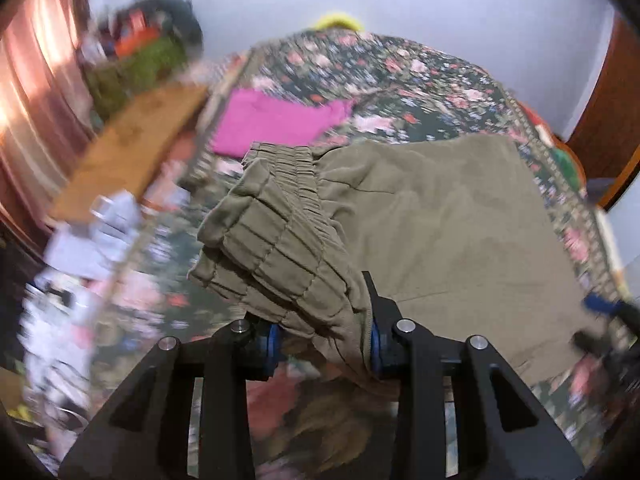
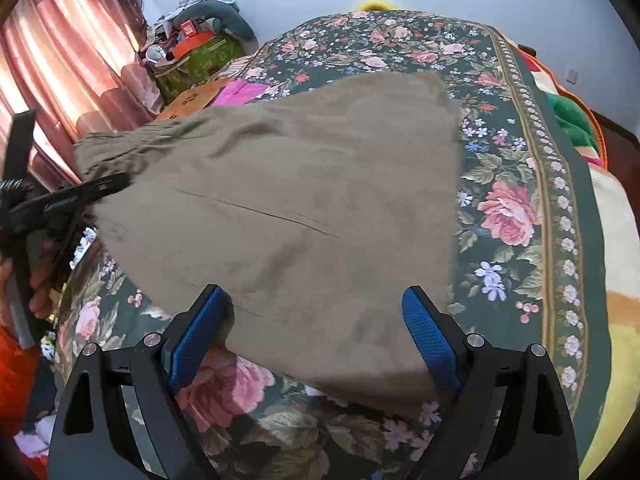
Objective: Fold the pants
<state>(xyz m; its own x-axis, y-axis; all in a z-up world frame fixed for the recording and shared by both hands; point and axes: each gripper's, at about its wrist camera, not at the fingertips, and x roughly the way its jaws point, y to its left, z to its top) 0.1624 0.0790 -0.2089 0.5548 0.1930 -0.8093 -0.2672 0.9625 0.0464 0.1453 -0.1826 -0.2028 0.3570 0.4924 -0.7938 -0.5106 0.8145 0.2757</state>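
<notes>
Olive-brown pants [image 2: 304,200] lie spread on a floral bedspread [image 2: 516,216]. In the left wrist view my left gripper [image 1: 324,344] is shut on the bunched elastic waistband [image 1: 280,248] and holds it lifted above the bed; the rest of the pants [image 1: 448,216] lies flat beyond. In the right wrist view my right gripper [image 2: 316,332] is open, its blue pads [image 2: 430,336] on either side of the near edge of the pants, not gripping. The left gripper [image 2: 96,190] shows at the pants' left edge in the right wrist view.
A folded pink garment [image 1: 276,120] lies on the bed beyond the waistband. A wooden board [image 1: 132,152], a green bag with clutter [image 2: 196,60] and pink curtains [image 2: 72,60] are on the left. Blankets [image 2: 576,120] lie along the bed's right side.
</notes>
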